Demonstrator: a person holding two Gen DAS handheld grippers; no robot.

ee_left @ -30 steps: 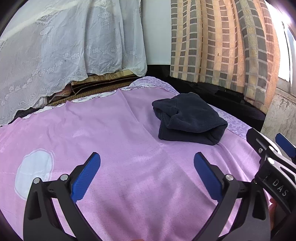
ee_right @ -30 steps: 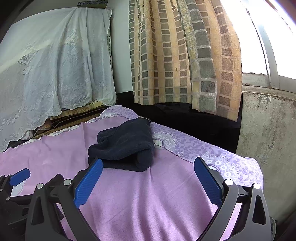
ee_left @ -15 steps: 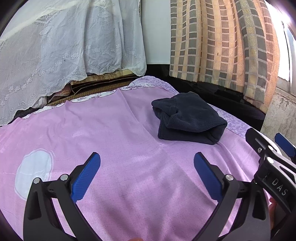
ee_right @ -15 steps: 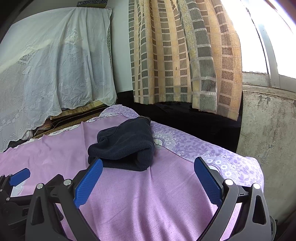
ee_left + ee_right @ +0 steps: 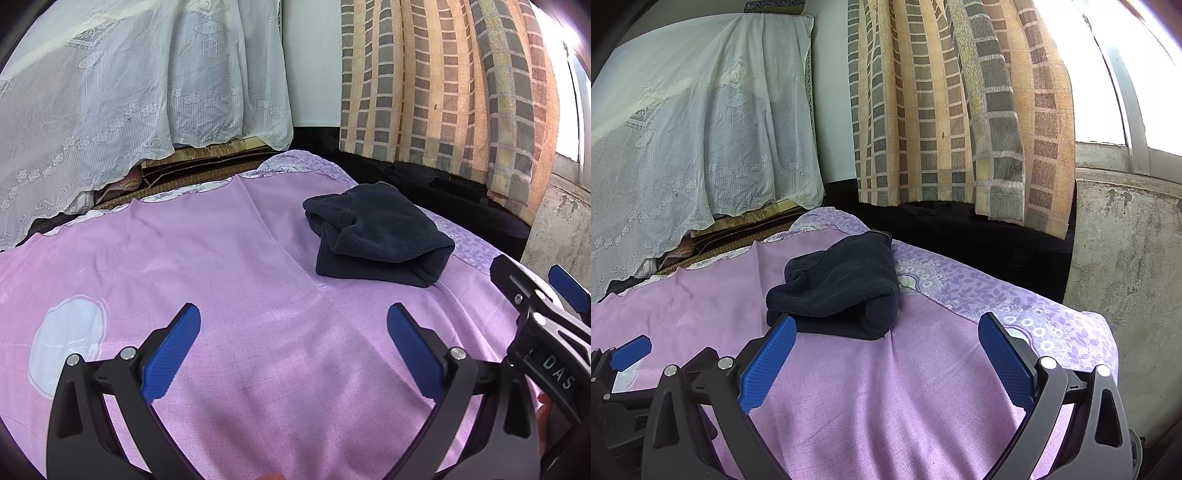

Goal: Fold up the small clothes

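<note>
A dark navy garment [image 5: 376, 236] lies folded in a thick bundle on the pink bedsheet [image 5: 229, 266], toward the far right corner of the bed. My left gripper [image 5: 293, 332] hovers open over bare sheet, well short of the bundle, with nothing between its blue pads. In the right wrist view the same garment [image 5: 838, 288] sits just beyond my right gripper [image 5: 886, 339], which is also open and holds nothing. The right gripper's black frame shows at the right edge of the left wrist view, and the left gripper's blue tip [image 5: 629, 352] shows at the left edge of the right wrist view.
A white lace cloth [image 5: 122, 92] drapes over furniture behind the bed. A checked orange and grey curtain [image 5: 953, 122] hangs at the back right beside a bright window. A concrete wall [image 5: 1130, 258] stands close to the bed's right edge. A white round patch [image 5: 66, 350] marks the sheet at left.
</note>
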